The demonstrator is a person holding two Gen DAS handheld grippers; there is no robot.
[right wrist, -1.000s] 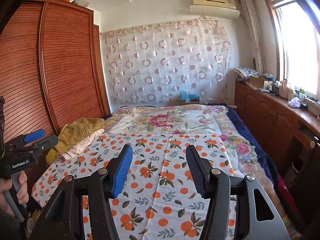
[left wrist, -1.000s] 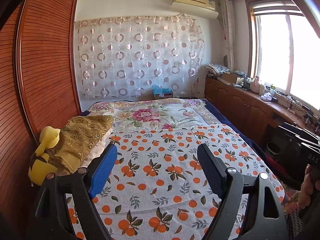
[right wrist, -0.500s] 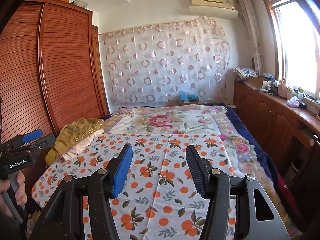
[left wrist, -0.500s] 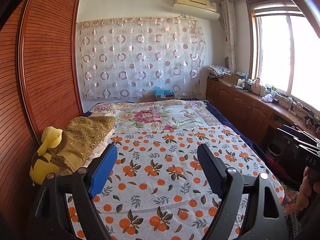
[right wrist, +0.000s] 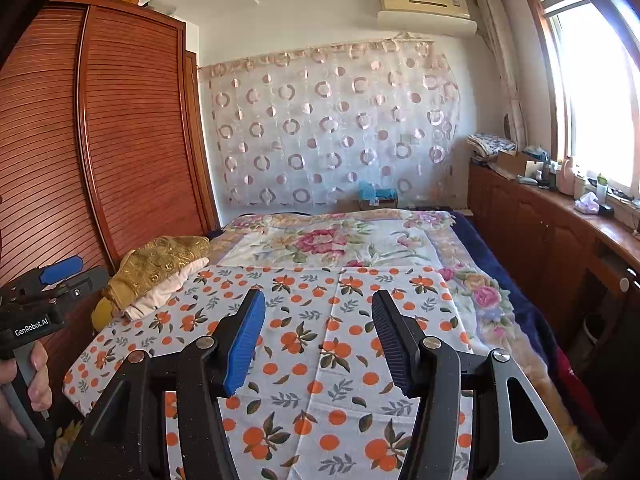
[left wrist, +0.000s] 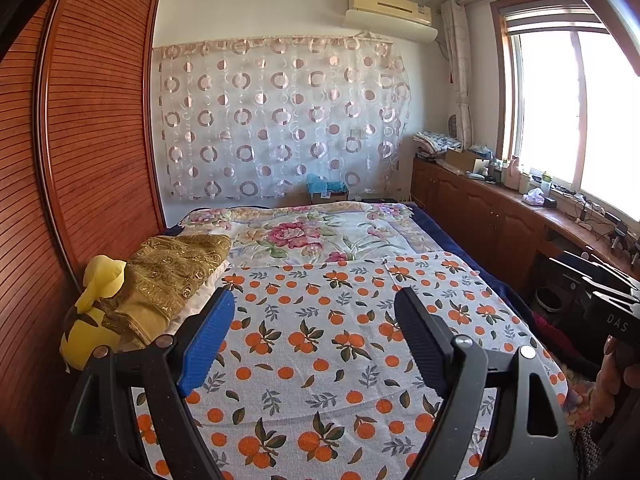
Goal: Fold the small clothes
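Observation:
A white cloth printed with oranges lies spread flat over the near half of the bed. At its left edge sits a pile: a gold patterned fabric over a white garment, with a yellow bundle beside it. My left gripper hovers open above the orange cloth, nothing between its fingers. My right gripper also stands open over the cloth and holds nothing. In the right wrist view the left gripper shows at the far left, held by a hand. At the right edge of the left wrist view is the right gripper.
A floral quilt covers the far half of the bed. A slatted wooden wardrobe stands close along the left. Low wooden cabinets with clutter on top run under the window on the right. A blue box sits beyond the bed.

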